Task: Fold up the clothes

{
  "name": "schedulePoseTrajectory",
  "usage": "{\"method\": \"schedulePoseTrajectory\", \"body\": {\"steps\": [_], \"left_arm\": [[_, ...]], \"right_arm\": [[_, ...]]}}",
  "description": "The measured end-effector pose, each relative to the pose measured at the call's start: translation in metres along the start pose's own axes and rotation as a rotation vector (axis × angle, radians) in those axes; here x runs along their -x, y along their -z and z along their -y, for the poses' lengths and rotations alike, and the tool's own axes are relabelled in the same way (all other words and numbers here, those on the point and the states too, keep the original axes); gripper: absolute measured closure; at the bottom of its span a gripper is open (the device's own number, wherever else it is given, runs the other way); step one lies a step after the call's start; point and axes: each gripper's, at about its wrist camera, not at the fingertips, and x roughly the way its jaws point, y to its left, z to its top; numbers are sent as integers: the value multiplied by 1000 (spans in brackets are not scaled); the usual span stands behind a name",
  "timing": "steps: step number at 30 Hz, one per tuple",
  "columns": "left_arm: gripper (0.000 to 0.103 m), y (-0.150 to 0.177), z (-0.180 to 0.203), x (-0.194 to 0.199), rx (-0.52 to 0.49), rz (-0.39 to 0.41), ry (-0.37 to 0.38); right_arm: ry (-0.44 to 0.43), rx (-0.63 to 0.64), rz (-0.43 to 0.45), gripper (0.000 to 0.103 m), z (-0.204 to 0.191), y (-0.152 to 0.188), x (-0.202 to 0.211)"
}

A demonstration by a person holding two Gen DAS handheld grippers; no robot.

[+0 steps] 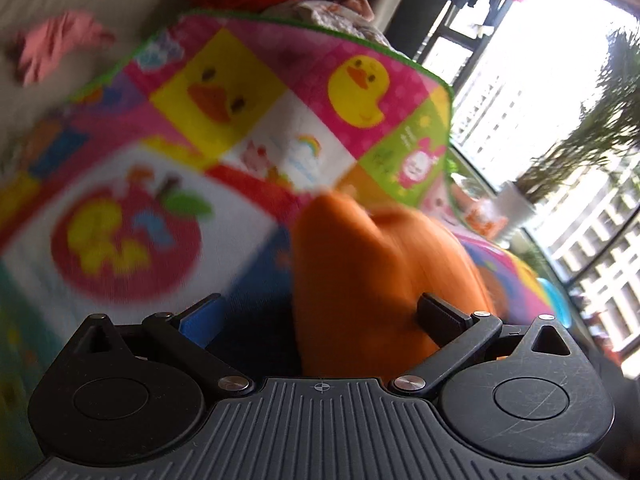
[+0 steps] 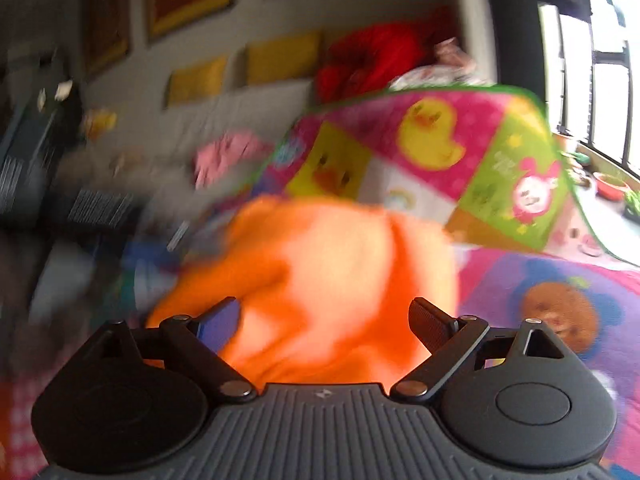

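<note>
With both grippers spread wide, left gripper [image 1: 320, 320] and right gripper [image 2: 324, 322] grasp nothing; the orange garment [image 2: 340, 272] lies bunched on the play mat [image 2: 560, 280], near its raised edge. Flatten it first, then pinch one hem cleanly.

soft orange cloth [image 2: 340, 264], matt ribbed gripper [image 2: 324, 324]

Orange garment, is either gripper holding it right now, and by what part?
Neither appears to. The orange garment lies between both sets of jaws, which stand wide apart, not pressing it.
</note>
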Motion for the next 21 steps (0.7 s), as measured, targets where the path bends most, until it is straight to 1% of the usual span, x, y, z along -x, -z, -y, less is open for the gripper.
{"method": "schedulePoseTrajectory", "body": {"steps": [1, 2, 3, 5, 6, 7, 9, 10, 11, 13, 17, 20, 21], "left_arm": [[0, 8, 1, 0, 12, -18, 26], [0, 14, 3, -4, 19, -42, 53], [0, 20, 5, -7, 24, -64, 75], [0, 30, 10, -16, 13, -90, 91], [1, 34, 12, -20, 6, -100, 95], [1, 36, 13, -23, -3, -99, 83], [3, 36, 13, -29, -18, -92, 63], [4, 34, 12, -31, -30, -83, 58], [7, 31, 12, -34, -49, -71, 46], [7, 22, 12, -43, -84, -51, 10], [7, 6, 11, -60, -84, -12, -18], [8, 0, 15, -61, -91, -24, -21], [8, -3, 16, -55, -90, -24, -3]], "right_arm": [[12, -38, 13, 12, 9, -4, 4], [25, -77, 26, 18, 18, -7, 8], [41, -120, 6, 22, 27, -8, 5], [66, -204, -53, 35, 43, -5, -3], [63, -211, -82, 37, 45, 0, -9], [59, -214, -110, 39, 45, 4, -14], [71, -175, -150, 40, 40, 15, -24], [77, -165, -152, 40, 38, 19, -28], [80, -160, -151, 40, 36, 21, -31], [95, -156, -138, 40, 36, 18, -37], [157, -88, -95, 40, 34, 9, -51], [168, -72, -104, 39, 40, 5, -63], [168, -67, -101, 37, 41, 6, -62]]}}
